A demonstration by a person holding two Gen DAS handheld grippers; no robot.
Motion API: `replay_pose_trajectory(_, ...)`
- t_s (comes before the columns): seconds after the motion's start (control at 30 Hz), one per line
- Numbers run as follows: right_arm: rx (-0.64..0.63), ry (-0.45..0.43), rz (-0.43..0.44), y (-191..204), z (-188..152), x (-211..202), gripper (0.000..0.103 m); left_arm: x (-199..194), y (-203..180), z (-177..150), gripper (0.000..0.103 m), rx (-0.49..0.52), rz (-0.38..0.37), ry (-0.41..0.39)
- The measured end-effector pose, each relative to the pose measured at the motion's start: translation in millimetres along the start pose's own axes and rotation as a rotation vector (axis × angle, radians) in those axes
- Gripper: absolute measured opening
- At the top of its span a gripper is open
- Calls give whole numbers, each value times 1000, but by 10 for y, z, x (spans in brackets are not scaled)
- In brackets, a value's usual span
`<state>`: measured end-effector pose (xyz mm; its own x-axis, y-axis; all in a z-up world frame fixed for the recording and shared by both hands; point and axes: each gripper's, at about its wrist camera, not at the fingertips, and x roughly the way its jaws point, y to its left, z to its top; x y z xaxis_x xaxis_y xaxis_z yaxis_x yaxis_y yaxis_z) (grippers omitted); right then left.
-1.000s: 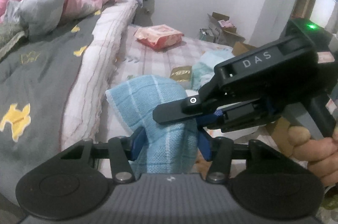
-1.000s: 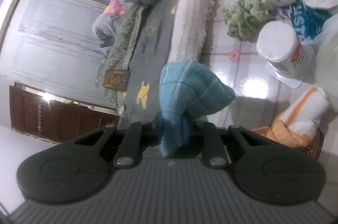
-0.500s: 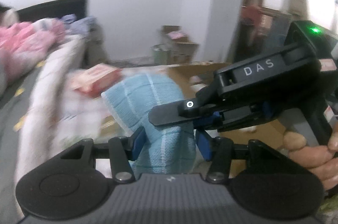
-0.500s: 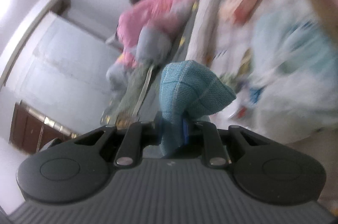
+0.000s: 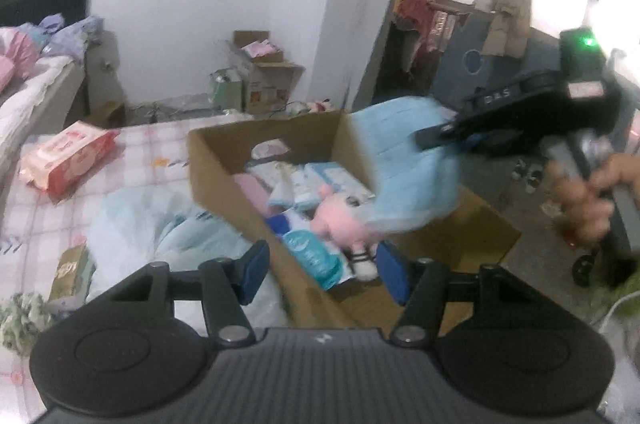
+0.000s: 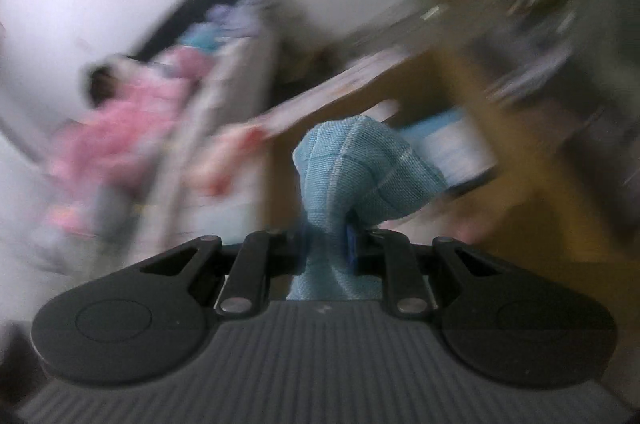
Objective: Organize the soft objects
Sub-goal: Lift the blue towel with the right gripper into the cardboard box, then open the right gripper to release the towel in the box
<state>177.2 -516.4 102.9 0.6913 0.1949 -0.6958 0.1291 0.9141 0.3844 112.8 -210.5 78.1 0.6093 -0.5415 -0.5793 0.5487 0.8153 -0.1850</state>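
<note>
The bed (image 5: 132, 159) with its checked sheet fills the left of the left wrist view, and against its edge sits the open cardboard box (image 5: 224, 175), already stocked with folded cloths and a pink plush toy (image 5: 340, 220). Over the box's far right corner hangs the blue towel (image 5: 408, 163), pinched in the right gripper (image 5: 436, 137), whose fingers are clamped narrow on a bunched fold of it; the right wrist view confirms that tight grip. The left gripper (image 5: 320, 264) is empty, fingers opening with nothing between them, pointing down at the box. To do this well, I'd bring the towel fully over the free space beside the plush, lower it until the cloth settles on the pile, then release, so no corner drapes over the cardboard wall.
</note>
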Motion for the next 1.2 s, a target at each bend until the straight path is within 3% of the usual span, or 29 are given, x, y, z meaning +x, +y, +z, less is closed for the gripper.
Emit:
replay_pose_trajectory(0.1, -192, -6, -227, 25, 93, 207, 16, -24, 141, -43, 60, -26, 27, 8)
replay_pose_trajectory(0.17, -320, 36, -337, 77, 83, 445, 16, -28, 238, -51, 60, -41, 49, 11)
replay_pose_trajectory(0.33, -791, 144, -645, 433, -406, 1265, 16, -168, 445, -77, 60, -72, 95, 4)
replay_pose_trajectory(0.4, -873, 183, -679, 467, -523, 1500, 16, -196, 490, -81, 60, -88, 100, 6)
replay_pose_trajectory(0.57, -748, 313, -549, 335, -469, 1769, 17, -248, 595, -130, 60, -106, 112, 10)
replay_pose_trajectory(0.77, -545, 331, -390, 138, -289, 1721, 24, -281, 653, -159, 60, -121, 105, 9)
replay_pose_trajectory(0.87, -421, 302, -321, 16, -203, 1526, 41, -297, 646, -181, 60, -118, 100, 10)
replay_pose_trajectory(0.93, -337, 251, -264, -57, -130, 1299, 47, -311, 649, -194, 60, -115, 101, 10)
replay_pose_trajectory(1.07, -168, 163, -174, -200, 18, 1016, 47, -354, 659, -230, 60, -118, 104, 11)
replay_pose_trajectory(1.2, 54, 139, -80, -441, 36, 980, 47, -418, 656, -289, 60, -116, 119, 12)
